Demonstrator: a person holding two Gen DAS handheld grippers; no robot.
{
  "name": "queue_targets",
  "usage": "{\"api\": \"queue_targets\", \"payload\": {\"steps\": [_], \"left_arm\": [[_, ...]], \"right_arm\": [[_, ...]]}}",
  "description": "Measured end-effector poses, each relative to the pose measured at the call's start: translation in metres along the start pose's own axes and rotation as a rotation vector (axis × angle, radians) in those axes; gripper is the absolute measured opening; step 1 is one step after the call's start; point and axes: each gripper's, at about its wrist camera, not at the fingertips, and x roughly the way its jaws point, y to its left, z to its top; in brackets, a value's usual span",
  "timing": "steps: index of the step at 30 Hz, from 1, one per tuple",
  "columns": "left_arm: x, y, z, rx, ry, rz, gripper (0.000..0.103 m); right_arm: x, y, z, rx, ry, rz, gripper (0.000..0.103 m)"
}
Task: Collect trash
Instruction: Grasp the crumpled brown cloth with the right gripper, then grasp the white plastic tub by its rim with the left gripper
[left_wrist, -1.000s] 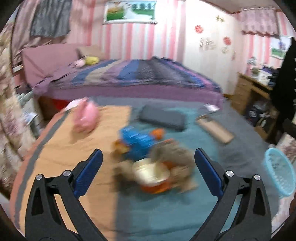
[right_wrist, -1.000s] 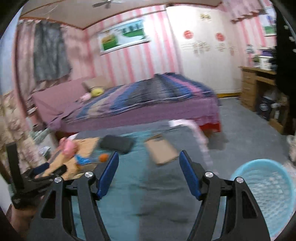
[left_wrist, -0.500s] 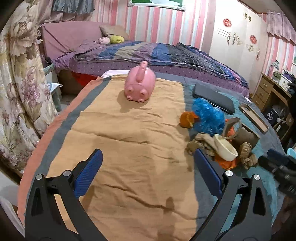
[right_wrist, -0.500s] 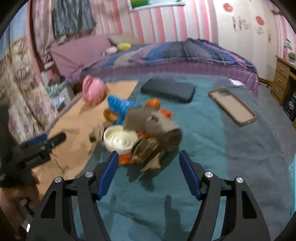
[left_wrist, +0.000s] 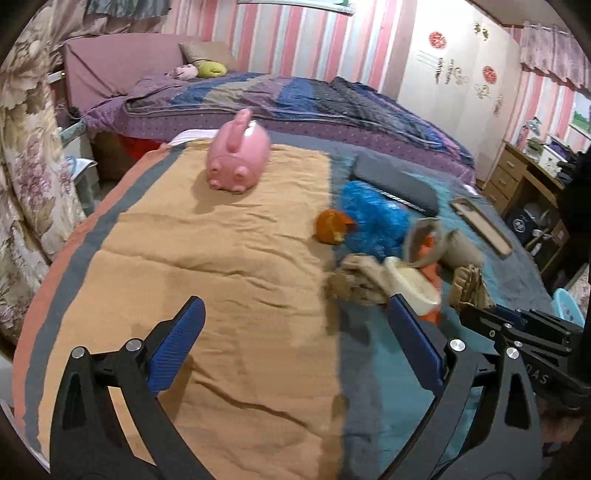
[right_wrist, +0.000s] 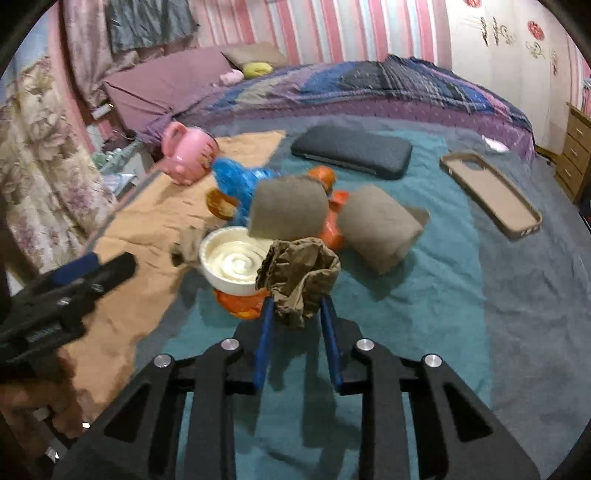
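Note:
A pile of trash lies on the bed cover: a white paper bowl (right_wrist: 236, 262) on orange wrapping (right_wrist: 240, 304), a blue plastic bag (right_wrist: 240, 181), grey cardboard pieces (right_wrist: 290, 208) and crumpled brown paper (right_wrist: 299, 275). My right gripper (right_wrist: 297, 308) is shut on the crumpled brown paper at the pile's near edge. My left gripper (left_wrist: 295, 314) is open and empty above the orange blanket (left_wrist: 207, 266), left of the pile. The bowl (left_wrist: 412, 286) and blue bag (left_wrist: 373, 221) also show in the left wrist view, as does the right gripper (left_wrist: 469, 312).
A pink piggy bank (left_wrist: 238, 160) stands on the blanket's far end. A dark flat case (right_wrist: 352, 151) and a brown phone case (right_wrist: 491, 194) lie beyond the pile. A light blue basket (left_wrist: 567, 304) stands off the bed at right. A larger bed (left_wrist: 295, 99) lies behind.
My right gripper has come down to the pile and closed on the crumpled brown paper. My left gripper has shifted slightly toward the pile and stays open.

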Motion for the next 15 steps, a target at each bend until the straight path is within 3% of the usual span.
{"api": "queue_targets", "payload": {"steps": [5, 10, 15], "left_arm": [[0.002, -0.028, -0.003, -0.005, 0.024, -0.125, 0.091], [0.020, -0.060, -0.011, 0.020, 0.091, -0.161, 0.075], [0.038, -0.071, -0.014, -0.028, 0.137, -0.202, 0.075]], "right_arm": [[-0.026, -0.012, 0.002, 0.004, -0.056, -0.001, 0.026], [-0.044, -0.032, 0.004, 0.042, -0.090, -0.018, 0.026], [-0.053, -0.047, 0.005, 0.055, -0.097, -0.023, 0.026]]}}
